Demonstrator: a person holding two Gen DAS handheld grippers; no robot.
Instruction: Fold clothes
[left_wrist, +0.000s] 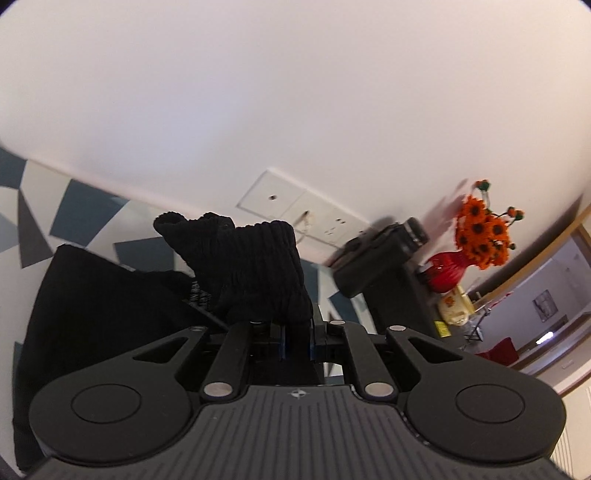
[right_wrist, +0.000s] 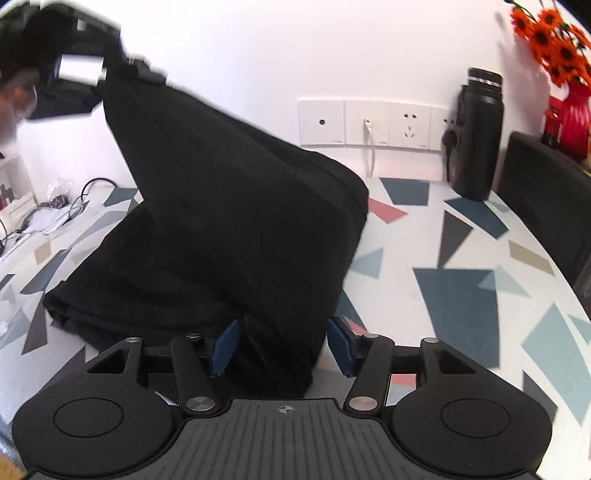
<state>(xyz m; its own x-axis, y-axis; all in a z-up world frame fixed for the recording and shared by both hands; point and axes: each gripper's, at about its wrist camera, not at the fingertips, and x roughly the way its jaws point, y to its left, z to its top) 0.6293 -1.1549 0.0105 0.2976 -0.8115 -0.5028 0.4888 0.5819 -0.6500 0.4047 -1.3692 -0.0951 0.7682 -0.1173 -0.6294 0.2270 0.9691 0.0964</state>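
Table (right_wrist: 461, 295): a white top printed with blue, grey and pink shapes carried everything; it served as the folding surface, so its middle lay under the cloth.

Black garment (right_wrist: 221, 229): most of it rested on the table from centre toward 8 o'clock in the right wrist view, while one end rose in a taut slope toward 11 o'clock, pulled up so that it could be laid over the rest.

Left gripper (left_wrist: 297, 334): closed on the garment's ribbed edge (left_wrist: 255, 273), which bunched out just above its jaws at 12 o'clock; that pinch was what held the cloth aloft. In the right wrist view it appeared at 11 o'clock, blurred, so the grip itself was hard to read there.

Right gripper (right_wrist: 282, 345): its blue pads (right_wrist: 223, 347) stood apart with a fold of the garment between them and a gap on the right side, so it seemed to be loose about the cloth, not pinching it.

Black bottle (right_wrist: 478, 136): upright at 2 o'clock by the wall sockets (right_wrist: 369, 123), well clear of the folding.

Red vase (left_wrist: 445, 271): held orange flowers (left_wrist: 482, 230) at 3 o'clock in the left wrist view, at the table's far side.
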